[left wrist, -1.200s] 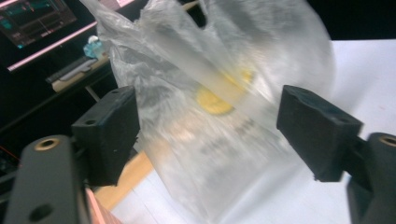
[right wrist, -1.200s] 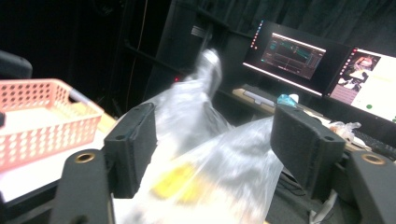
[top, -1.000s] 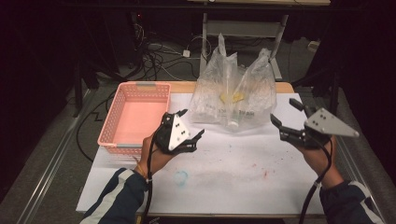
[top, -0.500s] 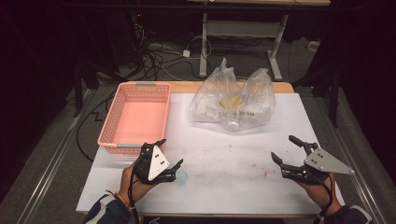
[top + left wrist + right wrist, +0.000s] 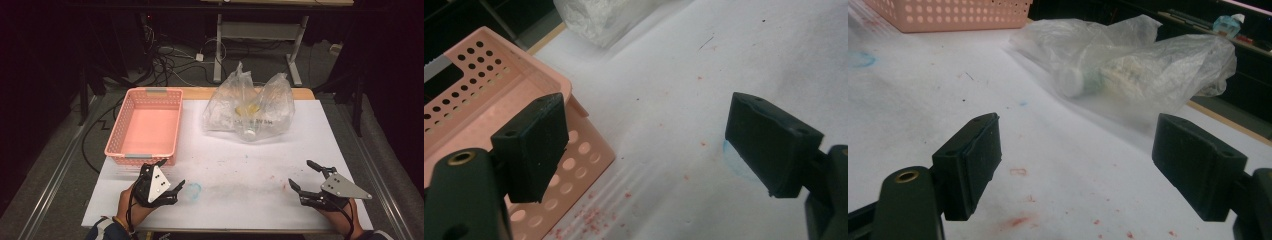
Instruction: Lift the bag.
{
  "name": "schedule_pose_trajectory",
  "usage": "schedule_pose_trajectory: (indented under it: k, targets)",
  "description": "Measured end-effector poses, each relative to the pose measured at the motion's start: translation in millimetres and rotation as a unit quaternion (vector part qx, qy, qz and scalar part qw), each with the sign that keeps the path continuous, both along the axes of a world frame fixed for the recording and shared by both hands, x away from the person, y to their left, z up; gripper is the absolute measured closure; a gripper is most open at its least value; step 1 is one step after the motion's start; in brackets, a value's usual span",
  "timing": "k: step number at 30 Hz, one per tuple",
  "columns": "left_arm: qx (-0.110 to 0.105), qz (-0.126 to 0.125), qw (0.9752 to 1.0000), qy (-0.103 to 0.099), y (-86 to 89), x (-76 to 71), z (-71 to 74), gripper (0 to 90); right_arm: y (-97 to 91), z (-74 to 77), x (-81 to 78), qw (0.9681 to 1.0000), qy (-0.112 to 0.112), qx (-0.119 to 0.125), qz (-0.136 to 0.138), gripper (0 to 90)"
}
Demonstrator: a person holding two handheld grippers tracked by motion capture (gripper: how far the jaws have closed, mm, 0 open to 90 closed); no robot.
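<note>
A clear plastic bag [image 5: 250,112] lies slumped at the back middle of the white table top [image 5: 240,165], with a small bottle [image 5: 1075,80] and something yellow inside. The bag [image 5: 1148,65] is well ahead of my right gripper [image 5: 1073,125]. That gripper's jaws have just been opening and stand wide with nothing between them. In the high view my right gripper [image 5: 300,173] is low over the near right of the table. My left gripper [image 5: 172,173] is at the near left, open and empty. Its view has the left gripper [image 5: 646,115] just off the pink basket's [image 5: 474,100] near corner.
The empty pink basket [image 5: 145,125] stands at the back left. A blue scribble [image 5: 194,189] and red specks mark the sheet close to the left gripper. A wooden strip [image 5: 200,92] edges the far side. Cables [image 5: 165,60] and a table frame [image 5: 260,30] lie on the floor beyond.
Both hands have drawn back from beside the bag to the near edge of the table and sunk lower. The bag's upright tops have sagged.
</note>
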State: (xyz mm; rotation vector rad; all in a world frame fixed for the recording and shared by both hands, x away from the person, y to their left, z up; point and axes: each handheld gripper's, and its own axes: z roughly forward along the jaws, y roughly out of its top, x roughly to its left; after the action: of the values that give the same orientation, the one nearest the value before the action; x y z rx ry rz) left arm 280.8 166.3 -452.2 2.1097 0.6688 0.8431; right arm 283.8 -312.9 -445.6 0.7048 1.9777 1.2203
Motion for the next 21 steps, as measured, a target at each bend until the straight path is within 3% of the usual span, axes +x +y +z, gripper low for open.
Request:
schedule_pose_trajectory:
  k: [8, 21]
  targets:
    - [-0.005, 0.0, 1.0, -0.002, 0.5, 0.0, 0.8, 17.1, 3.6, 3.0, -4.3, 0.9999, -0.01, -0.008, 0.003, 20.5]
    - [-0.011, -0.002, 0.9999, 0.0, 0.0, 0.3, 1.8, 17.1, 4.3, 3.1, -4.6, 0.9999, -0.009, -0.01, 0.008, 20.4]
